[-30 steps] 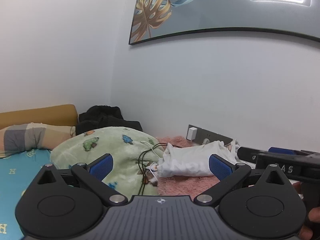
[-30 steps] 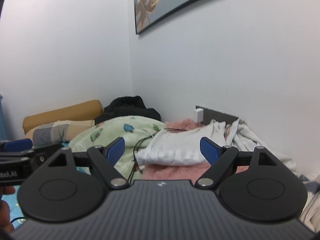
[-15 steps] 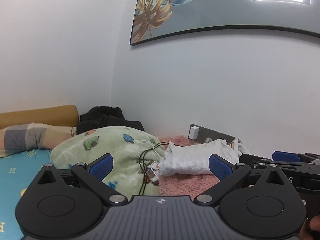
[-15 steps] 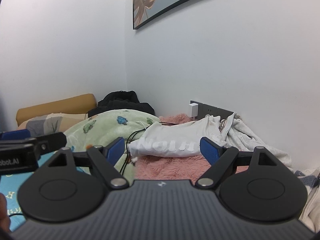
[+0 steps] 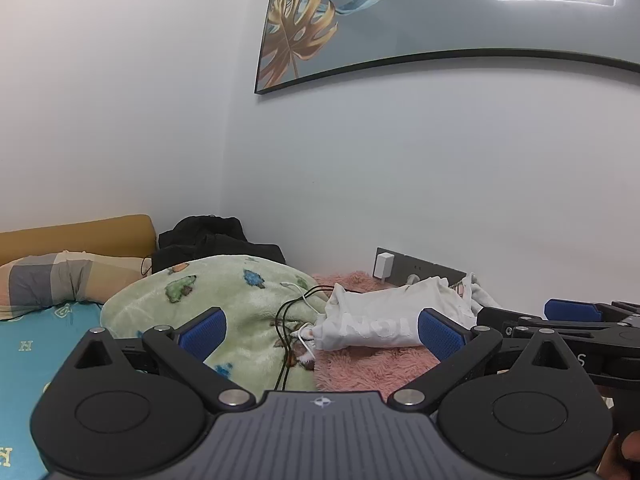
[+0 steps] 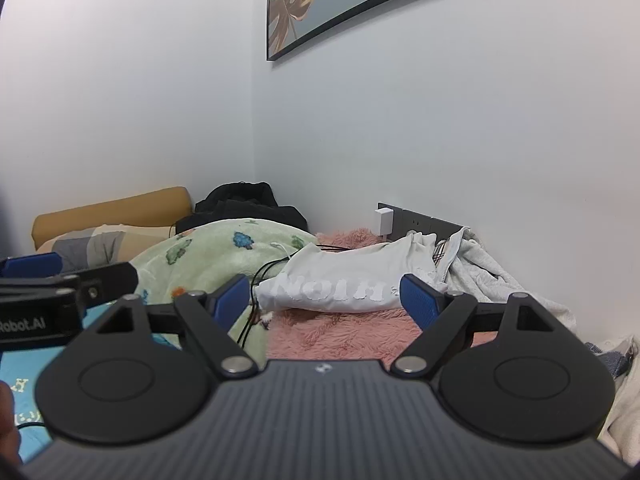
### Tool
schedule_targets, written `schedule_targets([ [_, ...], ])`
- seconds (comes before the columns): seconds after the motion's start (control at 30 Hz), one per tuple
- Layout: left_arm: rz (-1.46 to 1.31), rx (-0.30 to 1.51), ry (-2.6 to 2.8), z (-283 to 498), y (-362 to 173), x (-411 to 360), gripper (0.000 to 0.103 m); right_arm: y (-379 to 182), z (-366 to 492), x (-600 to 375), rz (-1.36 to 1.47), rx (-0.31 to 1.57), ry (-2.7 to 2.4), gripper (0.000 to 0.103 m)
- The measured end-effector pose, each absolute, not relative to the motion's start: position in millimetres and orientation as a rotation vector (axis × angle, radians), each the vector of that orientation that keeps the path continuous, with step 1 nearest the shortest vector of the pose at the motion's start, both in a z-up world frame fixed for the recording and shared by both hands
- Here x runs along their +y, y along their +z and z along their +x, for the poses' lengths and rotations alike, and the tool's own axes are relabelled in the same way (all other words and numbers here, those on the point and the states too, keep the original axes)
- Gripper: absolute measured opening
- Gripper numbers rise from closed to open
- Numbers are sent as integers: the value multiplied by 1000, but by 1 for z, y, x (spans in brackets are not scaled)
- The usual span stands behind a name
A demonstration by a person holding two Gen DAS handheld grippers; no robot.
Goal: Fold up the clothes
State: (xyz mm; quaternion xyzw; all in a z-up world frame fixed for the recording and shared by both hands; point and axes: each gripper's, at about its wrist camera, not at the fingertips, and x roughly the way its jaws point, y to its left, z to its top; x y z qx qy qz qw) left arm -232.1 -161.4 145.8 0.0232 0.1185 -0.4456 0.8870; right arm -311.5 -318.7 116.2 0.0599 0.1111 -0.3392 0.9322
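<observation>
A white shirt (image 5: 384, 322) lies on a fuzzy pink blanket (image 5: 360, 368) on the bed, close to the wall. It is bunched into a long roll. Its long side runs left to right, along the wall. Pale letters on it look upside down. One end sits by the green blanket (image 5: 224, 296) and some black cords (image 5: 288, 320). The other end sits by a gray garment (image 6: 488, 268) near the wall plug (image 6: 384, 220).

The left tool (image 5: 322, 334) is wide open and holds nothing. It points almost level, tipped a little down toward the shirt. The right tool (image 6: 320, 300) is wide open too, and it holds nothing. It sits just beside the left one, pointing the same way.
</observation>
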Motion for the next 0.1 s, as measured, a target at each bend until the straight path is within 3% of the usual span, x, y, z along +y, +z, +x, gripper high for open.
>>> schedule_targets([
  [0.1, 51, 246, -931, -232, 145, -161, 103, 116, -311, -319, 127, 231, -693, 84],
])
